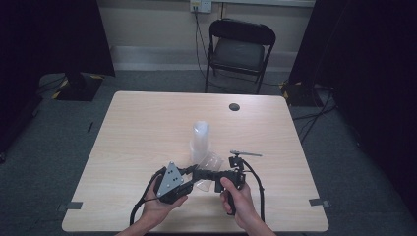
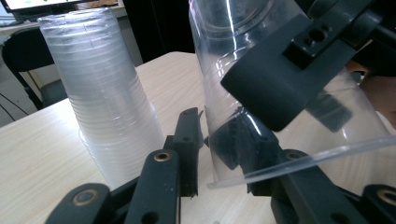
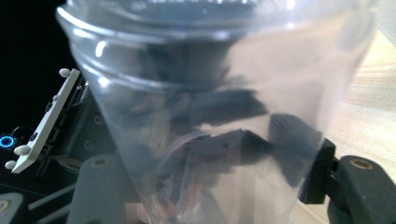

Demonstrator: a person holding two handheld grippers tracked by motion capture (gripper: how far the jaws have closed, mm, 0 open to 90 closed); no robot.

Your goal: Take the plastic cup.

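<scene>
Pale wood-grain rectangular tabletop (image 1: 147, 128) carried the work; a black folding metal chair (image 1: 239, 49) stood beyond its far edge, well apart from both tools, and a small dark round grommet (image 1: 234, 106) sat in the tabletop farther out from the tools.

Tall stack of nested clear plastic cups (image 1: 199, 140) stood upright on the tabletop, just ahead of the two tools. In the left gripper view the stack (image 2: 105, 98) rose just beyond that tool's left jaw, apart from it.

Single clear plastic cup (image 1: 210, 164) lay tilted between the tools, near the foot of the stack. The right tool (image 1: 209, 174) was clamped narrow on it: in the right gripper view the cup's wall (image 3: 210, 116) sat squeezed between the two black jaws, rim toward the camera. In the left gripper view the same cup (image 2: 243, 56) leaned over, the right tool's black jaw pressed on its side.

Left tool (image 1: 189, 172), with the grey three-cornered plate on top, had its jaws part-way in around the cup's rim end (image 2: 299, 161). Could not tell whether its pads pressed on the cup.
</scene>
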